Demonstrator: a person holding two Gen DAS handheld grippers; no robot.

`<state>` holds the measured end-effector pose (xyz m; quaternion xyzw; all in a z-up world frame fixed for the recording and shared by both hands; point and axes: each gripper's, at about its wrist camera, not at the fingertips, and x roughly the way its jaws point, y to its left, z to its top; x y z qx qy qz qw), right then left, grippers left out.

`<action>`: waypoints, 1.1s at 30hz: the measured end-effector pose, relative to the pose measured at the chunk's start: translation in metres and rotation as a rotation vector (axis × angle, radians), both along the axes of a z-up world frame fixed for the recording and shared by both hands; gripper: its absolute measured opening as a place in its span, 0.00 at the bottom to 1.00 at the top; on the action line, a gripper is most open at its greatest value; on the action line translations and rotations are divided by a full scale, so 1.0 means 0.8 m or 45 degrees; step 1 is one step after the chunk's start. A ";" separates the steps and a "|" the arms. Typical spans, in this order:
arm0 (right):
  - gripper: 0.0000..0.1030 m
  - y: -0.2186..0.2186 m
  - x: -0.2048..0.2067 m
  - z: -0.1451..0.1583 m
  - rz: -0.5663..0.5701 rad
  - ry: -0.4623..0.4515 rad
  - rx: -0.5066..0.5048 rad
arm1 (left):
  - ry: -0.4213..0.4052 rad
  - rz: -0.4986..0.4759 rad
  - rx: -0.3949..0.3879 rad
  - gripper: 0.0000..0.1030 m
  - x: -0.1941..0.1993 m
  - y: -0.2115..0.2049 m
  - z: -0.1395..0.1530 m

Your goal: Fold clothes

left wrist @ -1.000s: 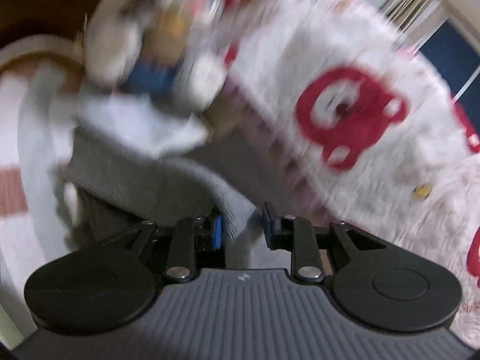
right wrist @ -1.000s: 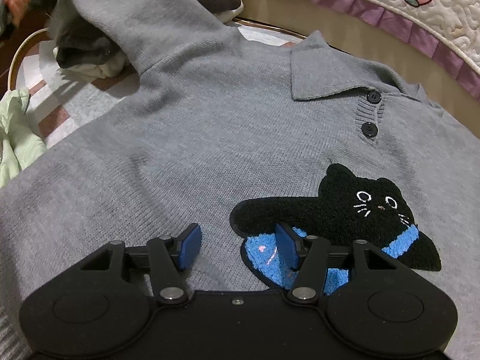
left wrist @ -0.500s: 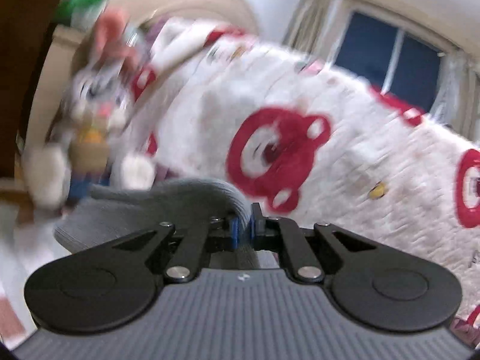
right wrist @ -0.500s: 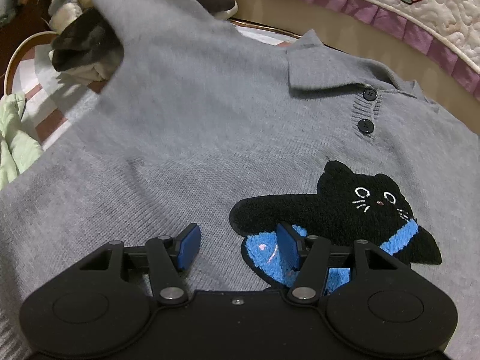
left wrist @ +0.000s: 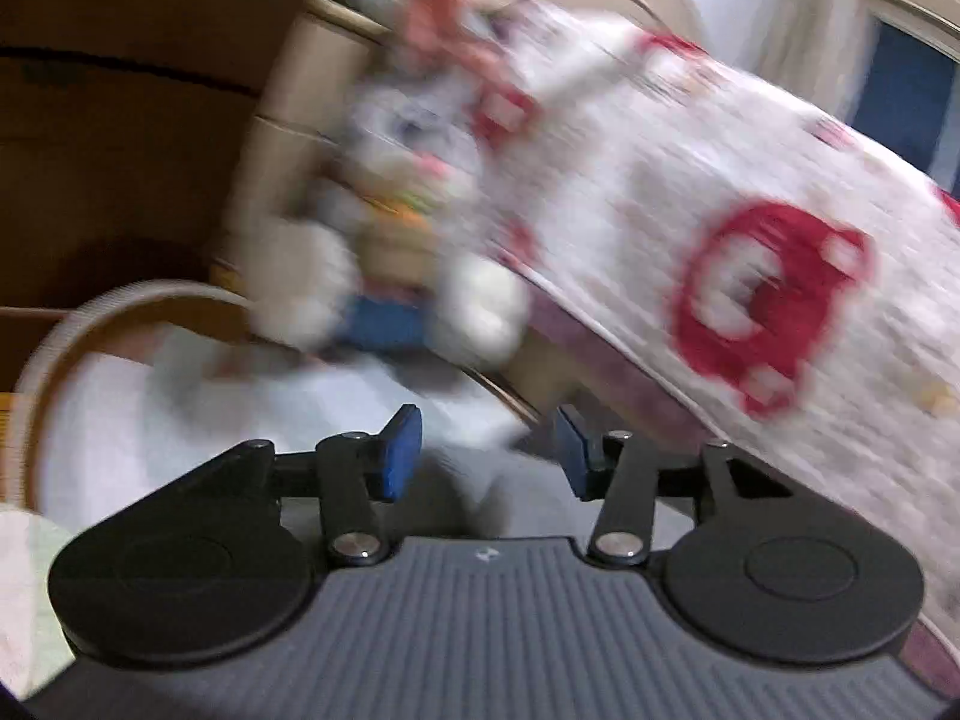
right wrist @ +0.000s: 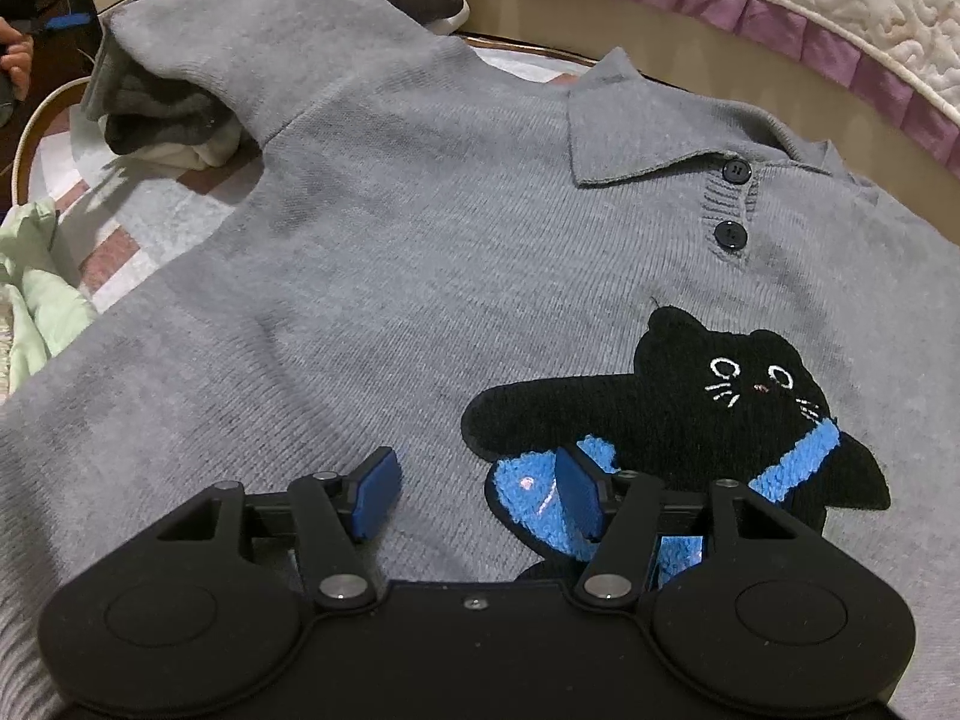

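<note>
- Right wrist view shows my right gripper [right wrist: 474,495] hanging low over the grey sweater [right wrist: 372,276]. Its jaws stand wide apart and nothing is between them.
- The sweater lies spread out, front side up, on a striped mat [right wrist: 102,210]. I can see its collar [right wrist: 624,126], two dark buttons [right wrist: 733,201] and a fuzzy black cat patch [right wrist: 690,402].
- My right gripper sits just beside the cat patch, near the bottom part of the sweater.
- One sleeve [right wrist: 222,42] lies up at the far left corner, bent over a small heap of dark clothes [right wrist: 156,114].
- A light green cloth [right wrist: 36,294] lies at the left edge of the mat.
- Left wrist view is very blurry. My left gripper [left wrist: 486,456] is opening its jaws, and I see nothing between the blue pads [left wrist: 399,456].
- In front of it I can make out a stuffed toy [left wrist: 396,228] and a white quilt with red shapes [left wrist: 750,276].
- Far off in the right wrist view I also see the left gripper, close to the sleeve end but not holding it.
- I think I am in the sleeve step. The sleeve looks let go, but it is not folded flat onto the body yet.
- Next I guess one gripper must pinch the sleeve near its cuff and lay it across the chest.
- My other gripper should help keep the sweater from sliding.
</note>
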<state>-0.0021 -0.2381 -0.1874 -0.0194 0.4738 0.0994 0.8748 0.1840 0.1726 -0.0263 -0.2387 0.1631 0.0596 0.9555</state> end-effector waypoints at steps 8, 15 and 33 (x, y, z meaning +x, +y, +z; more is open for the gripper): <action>0.63 -0.036 0.000 0.019 -0.057 0.020 0.127 | -0.032 -0.524 0.128 0.43 -0.023 -0.118 0.032; 0.50 -0.169 0.008 0.056 -0.345 -0.069 0.128 | 0.162 -1.012 0.141 0.44 -0.002 -0.289 0.007; 0.25 -0.295 0.154 0.104 -0.318 0.117 -0.104 | 0.450 -1.441 0.122 0.22 0.061 -0.454 -0.152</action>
